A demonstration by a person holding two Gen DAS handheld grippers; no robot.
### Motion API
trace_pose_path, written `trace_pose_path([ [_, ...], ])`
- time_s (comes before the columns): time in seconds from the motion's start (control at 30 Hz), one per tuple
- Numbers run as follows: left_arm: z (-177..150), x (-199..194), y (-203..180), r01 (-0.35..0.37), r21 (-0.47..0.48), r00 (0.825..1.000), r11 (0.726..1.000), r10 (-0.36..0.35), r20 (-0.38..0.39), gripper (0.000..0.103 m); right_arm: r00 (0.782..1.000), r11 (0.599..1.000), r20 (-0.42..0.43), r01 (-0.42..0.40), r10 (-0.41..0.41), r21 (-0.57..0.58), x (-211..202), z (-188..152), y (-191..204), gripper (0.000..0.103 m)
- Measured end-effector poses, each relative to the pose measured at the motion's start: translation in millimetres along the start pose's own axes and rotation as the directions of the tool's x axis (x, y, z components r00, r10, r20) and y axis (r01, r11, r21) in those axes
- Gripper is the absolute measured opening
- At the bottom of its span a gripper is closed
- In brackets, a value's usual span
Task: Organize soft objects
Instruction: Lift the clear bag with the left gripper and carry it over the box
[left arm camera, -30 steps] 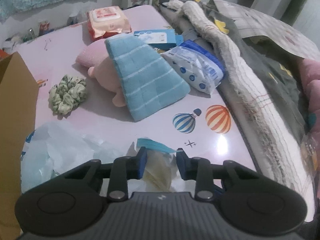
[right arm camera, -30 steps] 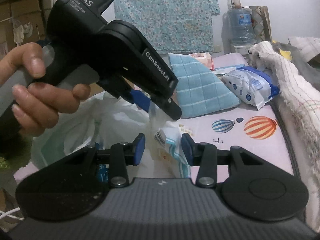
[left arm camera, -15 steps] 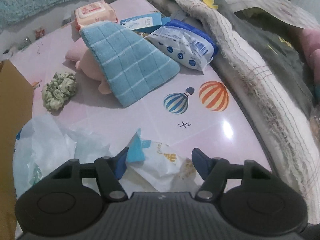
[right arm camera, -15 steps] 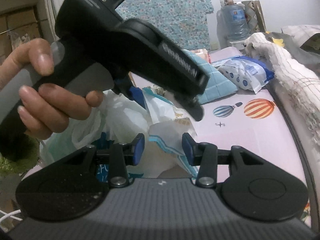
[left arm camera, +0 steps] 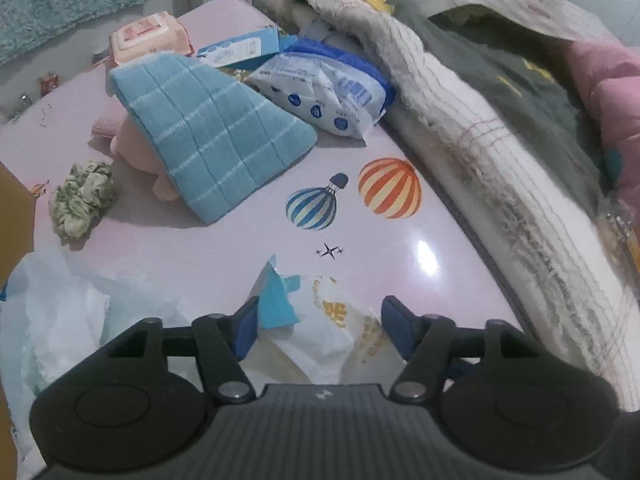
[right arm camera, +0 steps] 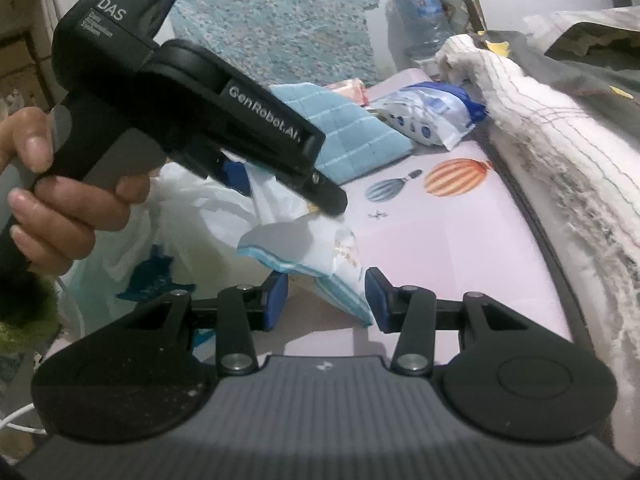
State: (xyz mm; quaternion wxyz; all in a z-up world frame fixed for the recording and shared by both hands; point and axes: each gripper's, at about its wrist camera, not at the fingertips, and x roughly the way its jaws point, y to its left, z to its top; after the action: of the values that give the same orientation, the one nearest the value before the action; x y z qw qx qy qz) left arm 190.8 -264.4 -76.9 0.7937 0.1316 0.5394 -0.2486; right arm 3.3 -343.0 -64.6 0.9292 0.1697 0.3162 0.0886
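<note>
Left wrist view: the left gripper (left arm camera: 318, 326) has its fingers spread wide, released, with a crinkly white tissue pack (left arm camera: 320, 332) lying between them on the pink counter (left arm camera: 224, 256). The blue trim of the pack touches the left finger; the right finger stands clear of it. The pack looks light, soft and slippery, likely to crumple and slide, so I judge the best hold is across its fuller middle, not the thin blue flap. Orange characters are printed on it, too blurred to read. Farther off lie a blue checked towel (left arm camera: 212, 136) over a pink plush toy (left arm camera: 132, 136), a green scrunchie (left arm camera: 82, 200) to the left, a blue-and-white wipes pack (left arm camera: 332, 92) and a pink wipes pack (left arm camera: 150, 38) at the far end; their print is unreadable. A white plastic bag (left arm camera: 52, 312) sits near left.

Right wrist view: the right gripper (right arm camera: 326, 300) is also released, fingers apart, with the tissue pack's (right arm camera: 312, 248) near corner hanging between them; whether it touches them I cannot tell. The left gripper's body above reads "GenRobot.AI" and "DAS". The plastic bag (right arm camera: 192, 216) lies just behind the pack.
</note>
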Motion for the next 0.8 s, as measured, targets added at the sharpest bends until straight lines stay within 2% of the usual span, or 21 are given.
trace_pose_path([
  [0.07, -0.1, 3.5, 0.9, 0.009, -0.007, 1.0, 1.0, -0.009, -0.005, 0.066, 1.0, 0.999, -0.004, 0.023, -0.023, -0.029, -1.3, 0.9, -0.8, 0.043],
  [0.2, 0.5, 2.2, 5.8, 0.016, -0.024, 1.0, 1.0, -0.015, 0.012, 0.056, 0.997, 0.995, -0.001, 0.072, -0.073, -0.072, -12.1, 4.0, -5.5, 0.044],
  [0.3, 2.3, -5.3, 11.8, 0.034, -0.047, 0.999, 0.998, -0.032, 0.037, 0.052, 0.995, 0.993, 0.001, 0.099, -0.099, -0.07, -23.1, 8.4, -14.7, 0.047],
  [0.47, 8.2, -33.9, 22.9, 0.064, -0.073, 0.992, 0.995, -0.056, 0.114, 0.051, 0.987, 0.987, 0.038, 0.157, -0.156, -0.029, -32.3, 24.0, -36.5, 0.051],
  [0.63, 8.6, -72.9, 42.4, 0.082, -0.109, 0.978, 0.991, -0.059, 0.2, 0.051, 0.984, 0.989, 0.1, 0.149, -0.149, 0.009, -25.3, 55.4, -49.0, 0.055],
  [0.8, -2.1, -120.6, 87.0, 0.064, -0.2, 0.959, 0.978, -0.005, 0.285, 0.05, 0.986, 0.997, 0.153, 0.076, -0.074, -0.006, -10.8, 84.1, -36.9, 0.059],
])
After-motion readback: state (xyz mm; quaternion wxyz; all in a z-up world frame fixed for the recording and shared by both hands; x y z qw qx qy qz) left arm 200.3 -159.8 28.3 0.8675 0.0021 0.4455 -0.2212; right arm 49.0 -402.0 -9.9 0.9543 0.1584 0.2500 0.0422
